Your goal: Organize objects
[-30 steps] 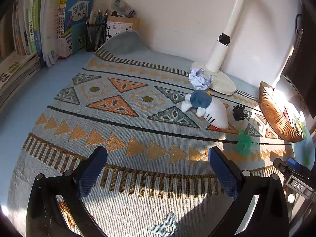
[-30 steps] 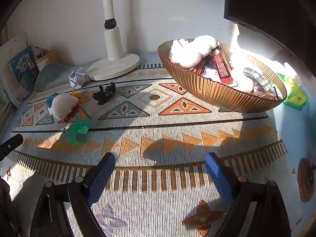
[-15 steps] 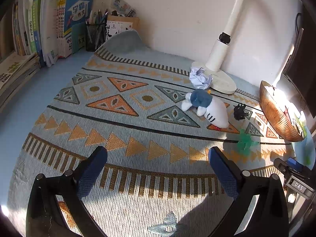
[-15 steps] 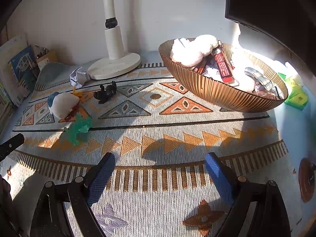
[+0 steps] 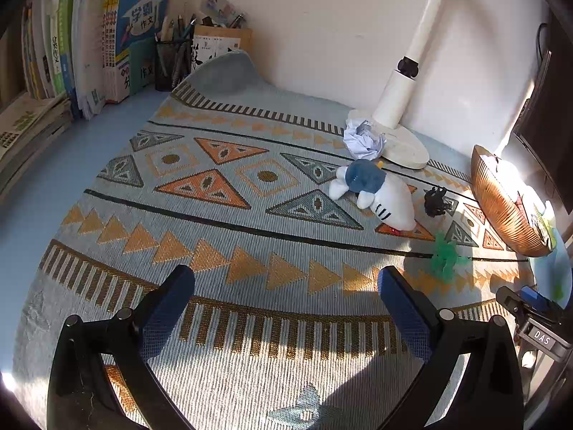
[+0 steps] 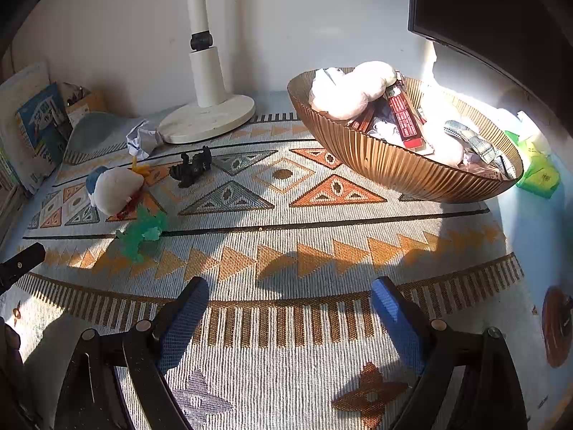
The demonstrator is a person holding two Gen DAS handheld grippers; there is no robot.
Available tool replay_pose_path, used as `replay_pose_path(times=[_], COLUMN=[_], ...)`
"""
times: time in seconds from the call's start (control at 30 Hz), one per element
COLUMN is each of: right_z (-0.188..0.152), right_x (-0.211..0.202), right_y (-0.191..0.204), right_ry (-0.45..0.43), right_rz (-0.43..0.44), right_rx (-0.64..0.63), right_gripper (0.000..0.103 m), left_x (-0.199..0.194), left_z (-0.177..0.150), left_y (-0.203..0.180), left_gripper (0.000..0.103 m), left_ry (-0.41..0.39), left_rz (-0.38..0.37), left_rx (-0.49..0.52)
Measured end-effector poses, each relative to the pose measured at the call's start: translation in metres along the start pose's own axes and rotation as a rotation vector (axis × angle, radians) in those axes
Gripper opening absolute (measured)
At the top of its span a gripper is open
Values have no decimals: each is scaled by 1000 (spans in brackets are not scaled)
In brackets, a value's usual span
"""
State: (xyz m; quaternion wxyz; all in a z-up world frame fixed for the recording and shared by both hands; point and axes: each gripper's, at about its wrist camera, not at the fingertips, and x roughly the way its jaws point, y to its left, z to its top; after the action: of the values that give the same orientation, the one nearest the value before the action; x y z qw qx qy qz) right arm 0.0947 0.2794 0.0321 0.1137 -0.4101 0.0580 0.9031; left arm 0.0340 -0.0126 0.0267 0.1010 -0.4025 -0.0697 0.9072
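both wrist views look low across the patterned mat [image 5: 250, 236], sharing the plush toy [image 6: 116, 190].

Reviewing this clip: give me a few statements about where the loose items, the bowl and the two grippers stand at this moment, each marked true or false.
1. Both grippers are open and hold nothing. True: the left gripper and the right gripper each have their fingers spread over bare mat.
2. The green toy lies in the bowl. False: it lies on the mat, well apart from the copper bowl.
3. The crumpled paper sits beside the lamp base. True.
4. The copper bowl is empty. False: it holds pale plush items and a red packet, among other things.
5. The black toy lies between the plush toy and the bowl. True.
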Motion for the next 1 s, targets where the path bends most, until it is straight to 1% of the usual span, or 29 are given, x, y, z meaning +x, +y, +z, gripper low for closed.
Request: replay_pose_path(times=[1.0], right_z=[-1], right_x=[-1], right_y=[0], right_ry=[0], right_rz=[0], right_rx=[1], right_gripper=[92], left_x=[1], left_z=[-1], left_y=[-2], left_gripper=[102], left_ry=[11], left_rz=[1], left_rx=[11])
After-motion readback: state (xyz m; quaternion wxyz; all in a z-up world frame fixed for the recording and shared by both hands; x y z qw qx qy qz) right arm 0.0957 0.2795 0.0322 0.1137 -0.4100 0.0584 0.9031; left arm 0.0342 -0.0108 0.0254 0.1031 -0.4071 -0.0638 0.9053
